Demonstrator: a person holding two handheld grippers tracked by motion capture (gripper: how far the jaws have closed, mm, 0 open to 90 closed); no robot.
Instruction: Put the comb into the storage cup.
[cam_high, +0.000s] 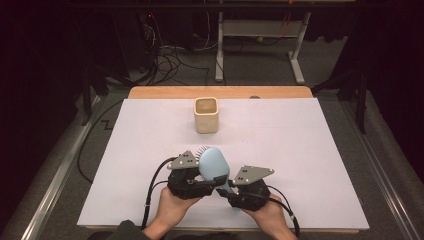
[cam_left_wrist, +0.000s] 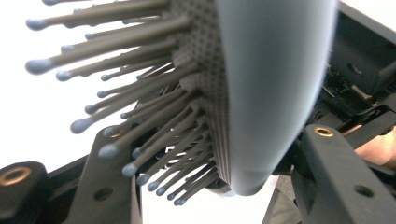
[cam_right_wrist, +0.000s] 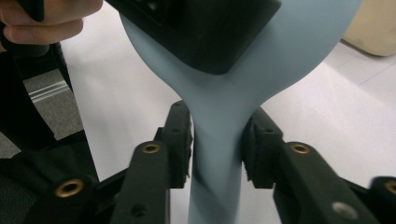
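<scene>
Blue hairbrush near the tabletop front edge: right gripper fingers clamp its stiff, smooth handle, left gripper fingers pinch the head. Judged light, rigid; the narrow handle neck is the surest hold, the bristles flex.

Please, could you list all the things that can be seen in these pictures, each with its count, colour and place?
hairbrush: one, light blue with dark bristles, held above the near middle of the table; head between the left jaws, handle between the right jaws
cup: one, beige, square-mouthed, upright at the far middle of the sheet
sheet: one, white, covering most of the table
table: one, wooden, its edge showing beyond the sheet
cables: several, dark, on the floor behind the table
frame: one, white metal, standing on the floor at the back
left hand-held gripper: one, black with a grey plate, closed on the brush head
right hand-held gripper: one, black with a grey plate, closed on the brush handle
hands: two, at the near edge
</scene>
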